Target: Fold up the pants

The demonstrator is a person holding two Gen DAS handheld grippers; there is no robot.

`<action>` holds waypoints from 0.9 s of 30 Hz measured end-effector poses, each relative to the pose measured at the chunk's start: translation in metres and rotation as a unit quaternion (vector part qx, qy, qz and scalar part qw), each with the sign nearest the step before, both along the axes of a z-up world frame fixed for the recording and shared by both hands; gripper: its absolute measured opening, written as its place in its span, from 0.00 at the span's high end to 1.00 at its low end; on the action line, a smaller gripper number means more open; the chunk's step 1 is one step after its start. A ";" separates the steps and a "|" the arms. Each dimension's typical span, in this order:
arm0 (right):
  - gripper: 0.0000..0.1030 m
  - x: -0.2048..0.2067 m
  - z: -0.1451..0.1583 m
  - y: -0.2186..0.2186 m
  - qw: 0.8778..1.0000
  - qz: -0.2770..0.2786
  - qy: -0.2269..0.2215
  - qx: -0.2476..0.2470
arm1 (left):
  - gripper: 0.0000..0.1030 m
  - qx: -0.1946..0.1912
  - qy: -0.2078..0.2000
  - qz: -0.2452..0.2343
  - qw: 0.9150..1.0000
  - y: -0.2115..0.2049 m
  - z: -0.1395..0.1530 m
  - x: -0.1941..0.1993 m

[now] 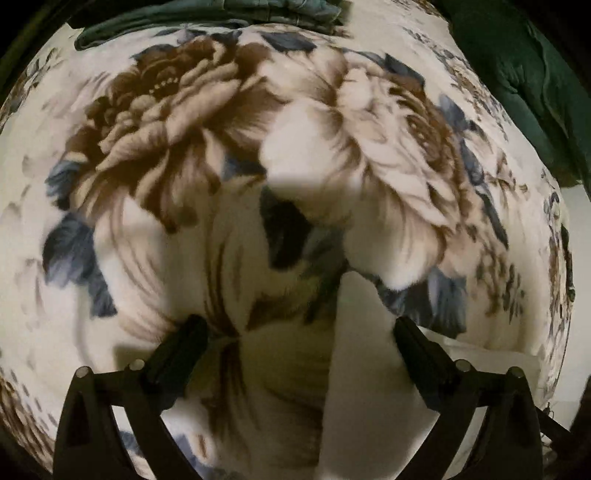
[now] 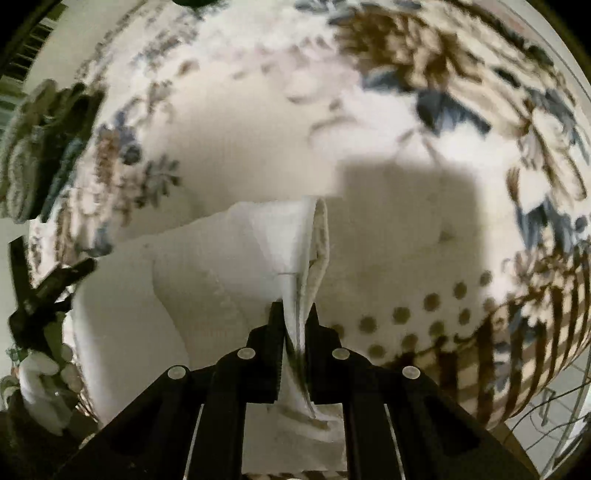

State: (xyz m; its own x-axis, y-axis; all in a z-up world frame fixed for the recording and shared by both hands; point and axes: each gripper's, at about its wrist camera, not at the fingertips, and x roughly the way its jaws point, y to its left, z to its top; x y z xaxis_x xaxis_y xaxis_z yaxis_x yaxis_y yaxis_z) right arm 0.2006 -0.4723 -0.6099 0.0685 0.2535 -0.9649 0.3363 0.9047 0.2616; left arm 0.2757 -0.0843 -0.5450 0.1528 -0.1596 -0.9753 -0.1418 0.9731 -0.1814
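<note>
White pants (image 2: 207, 280) lie on a floral blanket (image 2: 258, 110). My right gripper (image 2: 294, 312) is shut on a raised fold of the pants' white cloth, which stands up between its fingers. In the left wrist view a strip of the white pants (image 1: 354, 369) lies between the fingers of my left gripper (image 1: 295, 325), which is open and holds nothing. The left gripper also shows at the left edge of the right wrist view (image 2: 51, 291), beside the pants, held by a white-gloved hand (image 2: 40, 387).
The blanket with brown flowers and blue leaves (image 1: 184, 129) covers the bed. Dark green cloth lies at the far edge (image 1: 207, 18) and at the right (image 1: 535, 92). A cable and floor show at the lower right (image 2: 561, 424).
</note>
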 end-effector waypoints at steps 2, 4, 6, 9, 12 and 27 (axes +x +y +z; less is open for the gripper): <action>0.79 0.004 -0.004 0.004 1.000 0.014 0.011 0.007 | 0.00 -0.004 -0.014 -0.001 1.000 0.004 0.019 -0.008; 0.59 0.002 0.001 0.000 0.999 0.009 0.015 0.031 | 0.00 -0.024 -0.026 0.008 0.999 0.013 0.038 -0.023; 0.37 -0.007 0.010 -0.008 0.998 -0.010 0.007 0.065 | 0.00 -0.048 -0.033 0.021 0.998 0.022 0.050 -0.045; 0.27 -0.035 0.009 -0.023 0.993 -0.047 0.014 0.109 | 0.00 -0.076 -0.011 0.040 0.996 0.030 0.044 -0.078; 0.27 -0.060 -0.020 -0.026 0.984 -0.081 0.054 0.147 | 0.02 -0.102 0.026 0.045 0.993 0.020 0.021 -0.099; 0.89 -0.085 -0.009 -0.029 0.993 -0.062 0.055 0.084 | 0.65 -0.117 0.002 -0.015 0.993 -0.003 0.033 -0.113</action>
